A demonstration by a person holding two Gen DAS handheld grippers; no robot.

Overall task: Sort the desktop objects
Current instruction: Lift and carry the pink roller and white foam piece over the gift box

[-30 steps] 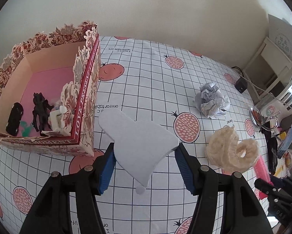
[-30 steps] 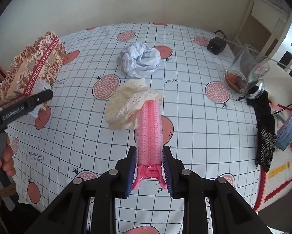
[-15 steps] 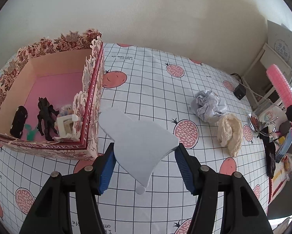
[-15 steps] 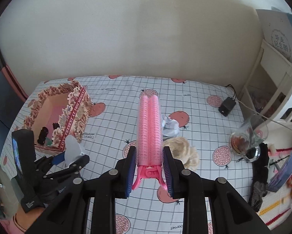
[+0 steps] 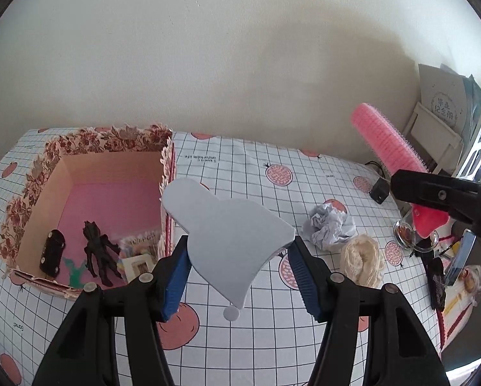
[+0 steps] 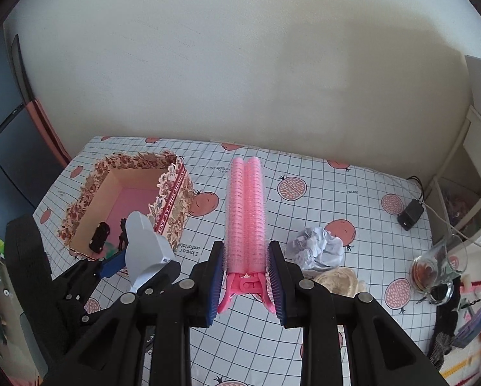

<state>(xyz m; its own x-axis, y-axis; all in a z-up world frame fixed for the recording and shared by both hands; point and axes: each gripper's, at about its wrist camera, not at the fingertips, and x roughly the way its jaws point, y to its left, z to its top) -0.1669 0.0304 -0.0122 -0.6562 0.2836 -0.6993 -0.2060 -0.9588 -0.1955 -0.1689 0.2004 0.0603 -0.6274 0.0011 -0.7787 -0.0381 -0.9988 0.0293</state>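
Note:
My left gripper (image 5: pixel 237 254) is shut on a flat grey bell-shaped foam piece (image 5: pixel 230 225), held in the air just right of the floral open box (image 5: pixel 89 148). The box holds a black figure (image 5: pixel 98 251), a black oblong item (image 5: pixel 52 251) and small bits. My right gripper (image 6: pixel 245 257) is shut on a pink bristly hair-roller clip (image 6: pixel 245 199), held above the middle of the table. In the right wrist view the left gripper (image 6: pixel 143 263) with the grey piece (image 6: pixel 143 244) sits beside the box (image 6: pixel 176 199). The pink clip (image 5: pixel 385 138) also shows at the right of the left wrist view.
A crumpled grey paper ball (image 6: pixel 317 247) and a cream lace piece (image 6: pixel 337 280) lie on the checked tablecloth (image 6: pixel 304 212). A glass jug (image 6: pixel 439 267), a black adapter (image 6: pixel 409 214) with a cable and dark clutter crowd the right edge. A wall stands behind.
The right gripper lifted the pink clip off the table by the lace piece and carried it up and leftward. The left gripper rose with the grey piece and tilted up.

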